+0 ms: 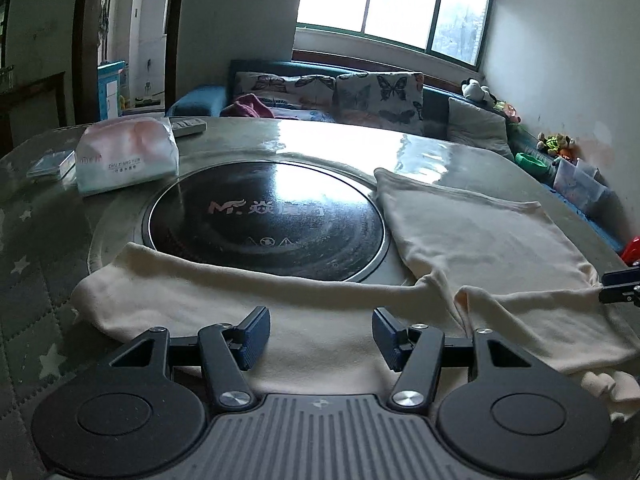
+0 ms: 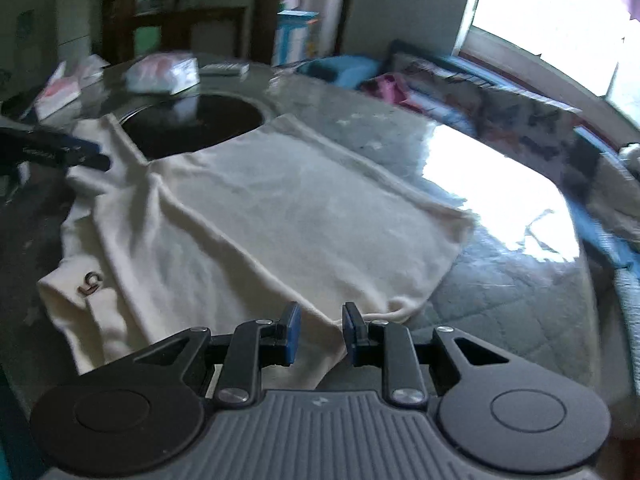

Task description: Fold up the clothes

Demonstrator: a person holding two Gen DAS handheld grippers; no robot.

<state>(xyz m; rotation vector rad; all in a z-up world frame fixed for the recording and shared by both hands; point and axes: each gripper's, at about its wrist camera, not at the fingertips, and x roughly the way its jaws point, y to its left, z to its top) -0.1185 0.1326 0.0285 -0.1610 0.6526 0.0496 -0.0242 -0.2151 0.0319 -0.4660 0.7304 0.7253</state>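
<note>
soft matt cream cloth garment (image 1: 480,236), glossy black cooktop (image 1: 268,220)

The tissue pack (image 1: 127,155) carries a line reading roughly "ZHU XIANG YUN", with smaller print under it too small to read. The black round hob plate (image 1: 264,220) shows "MF." followed by Chinese characters washed out by glare, above a row of small warning triangles. The cream garment (image 2: 248,220) bears a small dark mark resembling "G".

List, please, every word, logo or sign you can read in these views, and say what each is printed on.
"ZHU XIANG YUN": tissue pack; the characters under it are too small to read.
"M" logo, then partly glared characters: black cooktop.
Warning triangles on the cooktop's near edge: unreadable.
Small dark emblem on the cream garment: unreadable.
</note>
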